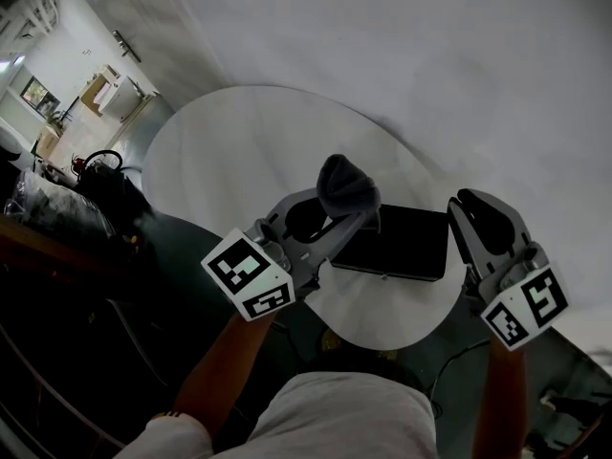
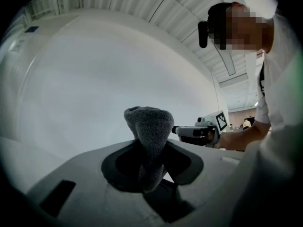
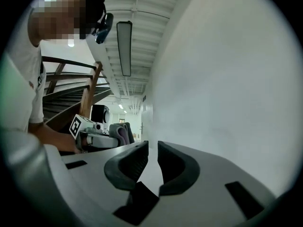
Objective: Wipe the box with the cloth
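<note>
Left gripper (image 1: 337, 223) clamps a bunched grey cloth (image 1: 346, 187); right gripper (image 1: 481, 208) has jaws slightly apart, empty. Below, a flat black box (image 1: 397, 244) lies on a round white table (image 1: 239, 151) by a pale wall (image 1: 430, 46).

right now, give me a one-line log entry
left gripper: shut on cloth | right gripper: open, empty | box: on table, cloth off it

Right gripper (image 3: 152, 148) jaws a little apart, nothing between them, plain white wall ahead. Far left: left gripper (image 3: 113, 137) with grey cloth (image 3: 124, 133) at its tip. Long ceiling light (image 3: 124, 48) overhead.
</note>
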Demonstrator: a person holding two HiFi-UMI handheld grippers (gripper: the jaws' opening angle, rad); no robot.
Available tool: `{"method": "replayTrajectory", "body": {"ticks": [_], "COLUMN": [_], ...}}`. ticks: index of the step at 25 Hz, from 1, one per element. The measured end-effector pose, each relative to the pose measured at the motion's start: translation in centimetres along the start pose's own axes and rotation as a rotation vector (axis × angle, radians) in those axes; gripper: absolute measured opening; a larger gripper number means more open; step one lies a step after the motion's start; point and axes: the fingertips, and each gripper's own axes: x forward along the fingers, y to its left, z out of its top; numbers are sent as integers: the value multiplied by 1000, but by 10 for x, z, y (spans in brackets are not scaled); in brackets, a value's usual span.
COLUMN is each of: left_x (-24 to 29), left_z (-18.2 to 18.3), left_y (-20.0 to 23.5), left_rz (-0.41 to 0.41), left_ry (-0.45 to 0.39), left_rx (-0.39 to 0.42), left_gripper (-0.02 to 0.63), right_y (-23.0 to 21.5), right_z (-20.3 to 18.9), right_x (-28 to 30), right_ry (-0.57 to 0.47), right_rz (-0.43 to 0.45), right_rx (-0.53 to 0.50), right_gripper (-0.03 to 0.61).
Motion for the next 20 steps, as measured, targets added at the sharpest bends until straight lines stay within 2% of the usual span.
{"method": "replayTrajectory", "body": {"ticks": [8,14,20], "left_x": [4,7,7], "left_z": [34,35,35], "left_y": [-33,-54,-61], "left_rz": [6,-12,-7], "left_ry": [-140,-174,-211], "left_rx": [146,181,208], "left_gripper": [117,117,117], "right_y": [29,41,45], "right_z": [37,40,37], "right_x": [-15,-23,-28], "right_ry": [-138,-186,-226], "right_rz": [53,55,45], "right_rx": [-107,-146,-136], "right_gripper": [51,40,32]}}
